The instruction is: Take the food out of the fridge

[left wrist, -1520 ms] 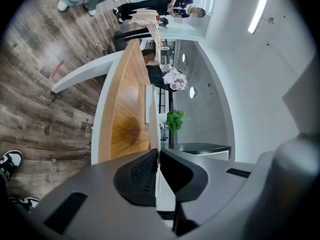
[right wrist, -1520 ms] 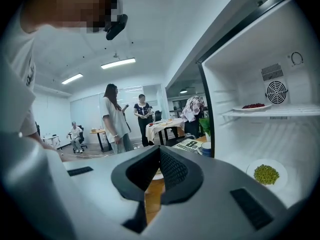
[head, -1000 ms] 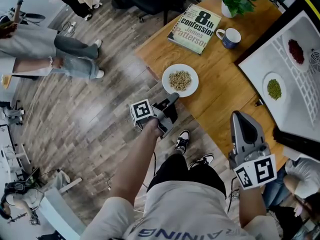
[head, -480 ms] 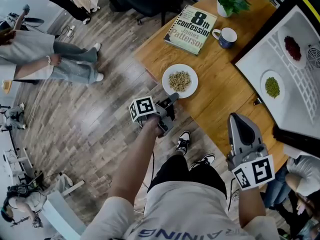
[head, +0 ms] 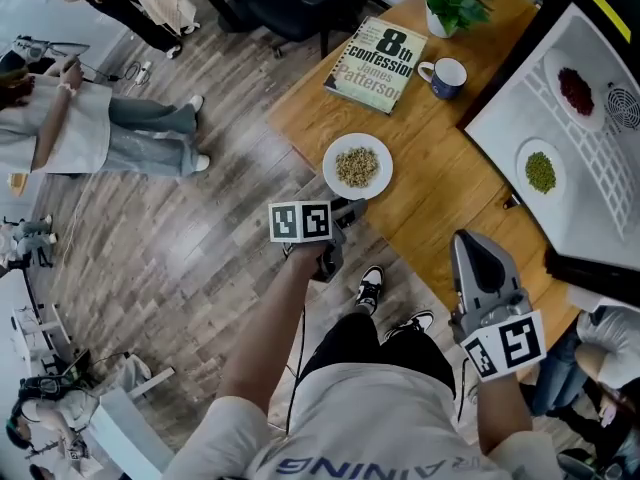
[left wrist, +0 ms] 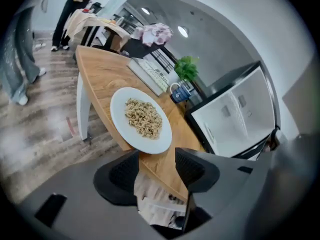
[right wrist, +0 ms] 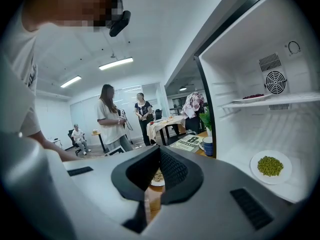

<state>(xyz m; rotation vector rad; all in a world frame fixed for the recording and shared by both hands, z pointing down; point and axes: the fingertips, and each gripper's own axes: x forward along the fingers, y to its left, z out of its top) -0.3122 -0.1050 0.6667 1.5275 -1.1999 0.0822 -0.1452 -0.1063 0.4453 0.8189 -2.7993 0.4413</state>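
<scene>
Head view: I see green food (head: 541, 172) inside the fridge (head: 590, 218) and a grain plate (head: 357, 166) on the counter (head: 440, 198); left gripper view: my left claw (left wrist: 156, 156), jaws just opening, stands wide and empty; right gripper view: my right claw (right wrist: 159, 150) is closed, empty.

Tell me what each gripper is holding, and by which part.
Nothing. On the left gripper the jaws have just been opening, nothing between them; the plate sits ahead. The right gripper is shut, empty.

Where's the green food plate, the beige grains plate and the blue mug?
White plate of green food (right wrist: 270, 180), right gripper view, lower rim.
White plate of beige grains (head: 329, 168), head view, left rim.
Blue mug (head: 446, 76), head view, its opening.
</scene>
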